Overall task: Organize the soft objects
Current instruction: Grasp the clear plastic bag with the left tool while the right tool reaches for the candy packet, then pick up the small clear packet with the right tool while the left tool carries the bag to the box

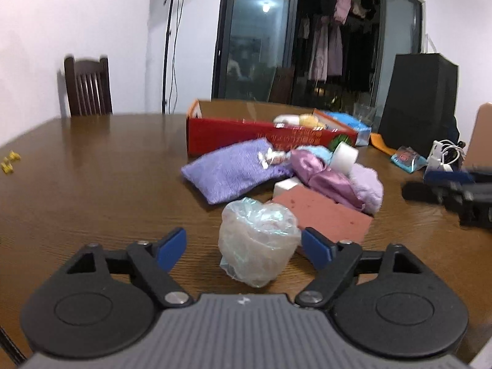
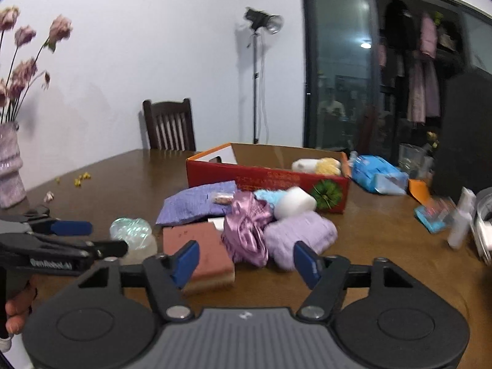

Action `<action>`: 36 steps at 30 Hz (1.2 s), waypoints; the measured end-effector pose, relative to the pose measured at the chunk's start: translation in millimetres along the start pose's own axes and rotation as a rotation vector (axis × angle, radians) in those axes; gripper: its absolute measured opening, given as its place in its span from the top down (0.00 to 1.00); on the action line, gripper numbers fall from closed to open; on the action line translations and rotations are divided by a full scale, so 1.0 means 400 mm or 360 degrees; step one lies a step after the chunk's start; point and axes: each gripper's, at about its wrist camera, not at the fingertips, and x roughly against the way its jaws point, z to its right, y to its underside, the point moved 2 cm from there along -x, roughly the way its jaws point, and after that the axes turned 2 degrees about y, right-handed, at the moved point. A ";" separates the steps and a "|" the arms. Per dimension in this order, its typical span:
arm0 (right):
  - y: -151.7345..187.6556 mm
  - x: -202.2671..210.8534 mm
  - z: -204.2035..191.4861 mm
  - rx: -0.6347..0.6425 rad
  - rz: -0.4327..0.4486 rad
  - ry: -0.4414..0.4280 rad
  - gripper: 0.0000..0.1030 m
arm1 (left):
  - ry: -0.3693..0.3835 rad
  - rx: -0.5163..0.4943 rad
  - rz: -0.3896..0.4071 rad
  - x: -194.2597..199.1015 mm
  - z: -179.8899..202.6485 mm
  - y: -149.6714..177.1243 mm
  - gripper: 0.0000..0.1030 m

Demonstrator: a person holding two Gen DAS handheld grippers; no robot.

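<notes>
A crumpled clear plastic bag [image 1: 258, 240] sits on the wooden table [image 1: 107, 184] between the blue pads of my left gripper [image 1: 244, 247]. The right pad is almost against it, the left pad stands clear, so the gripper is open. Behind the bag lie a pink sponge [image 1: 326, 218], a purple knit cloth [image 1: 230, 169], a lilac satin cloth [image 1: 323, 178], a fluffy lilac piece [image 1: 367, 184] and a white foam block [image 1: 344, 156]. My right gripper [image 2: 247, 263] is open just short of the satin cloth [image 2: 246, 227], the sponge [image 2: 196, 243] and the fluffy piece [image 2: 301, 230].
An open red cardboard box [image 2: 264, 178] holding white and yellow soft items stands behind the pile. A blue packet [image 2: 378, 172], a black box [image 1: 418, 101] and cables lie at the right. A vase of flowers [image 2: 10, 166] stands at the left, a chair [image 2: 169, 126] behind the table.
</notes>
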 end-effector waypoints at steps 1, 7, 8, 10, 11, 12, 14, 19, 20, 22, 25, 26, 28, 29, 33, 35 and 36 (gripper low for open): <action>-0.019 -0.025 -0.003 0.0038 -0.0002 -0.0013 0.41 | 0.0025 0.0010 -0.0032 -0.017 -0.010 -0.003 0.41; -0.122 -0.221 -0.029 0.0329 -0.0061 -0.0140 0.54 | 0.0075 0.0119 -0.0047 -0.065 -0.074 -0.048 0.64; -0.133 -0.267 -0.033 0.0386 -0.0104 -0.0163 0.56 | 0.0064 0.0135 -0.0037 -0.070 -0.082 -0.058 0.64; -0.146 -0.347 -0.050 0.0527 -0.0191 -0.0192 0.63 | 0.0041 0.0164 -0.0005 -0.077 -0.105 -0.079 0.65; -0.149 -0.380 -0.058 0.0601 -0.0218 -0.0211 0.64 | 0.0039 0.0170 0.0007 -0.080 -0.114 -0.087 0.65; -0.151 -0.403 -0.064 0.0649 -0.0233 -0.0229 0.64 | 0.0038 0.0176 0.0015 -0.083 -0.121 -0.095 0.65; -0.155 -0.450 -0.077 0.0753 -0.0267 -0.0272 0.65 | 0.0032 0.0179 0.0024 -0.091 -0.131 -0.109 0.65; -0.149 -0.514 -0.105 0.0931 -0.0378 -0.0403 0.66 | 0.0021 0.0169 0.0029 -0.109 -0.137 -0.122 0.65; -0.145 -0.521 -0.109 0.0936 -0.0401 -0.0430 0.66 | 0.0019 0.0171 0.0024 -0.111 -0.137 -0.122 0.65; -0.140 -0.523 -0.113 0.0927 -0.0400 -0.0448 0.72 | 0.0013 0.0169 0.0022 -0.112 -0.133 -0.120 0.65; -0.150 -0.505 -0.103 0.0823 -0.0361 -0.0420 0.84 | 0.0008 0.0160 0.0034 -0.098 -0.130 -0.125 0.66; -0.157 -0.489 -0.100 0.0790 -0.0327 -0.0418 0.85 | 0.0006 0.0155 0.0044 -0.089 -0.126 -0.128 0.66; -0.175 -0.436 -0.090 0.0696 -0.0240 -0.0412 0.85 | 0.0001 0.0138 0.0073 -0.064 -0.117 -0.133 0.67; -0.183 -0.400 -0.086 0.0626 -0.0183 -0.0410 0.85 | 0.0001 0.0132 0.0089 -0.050 -0.111 -0.137 0.67; -0.185 -0.259 -0.066 0.0284 0.0027 -0.0483 0.85 | 0.0016 0.0116 0.0122 -0.003 -0.078 -0.138 0.67; -0.169 -0.186 -0.051 0.0109 0.0091 -0.0503 0.85 | 0.0032 0.0103 0.0128 0.017 -0.057 -0.134 0.67; -0.164 -0.154 -0.035 0.0036 0.0112 -0.0500 0.85 | 0.0040 0.0099 0.0127 0.027 -0.047 -0.132 0.66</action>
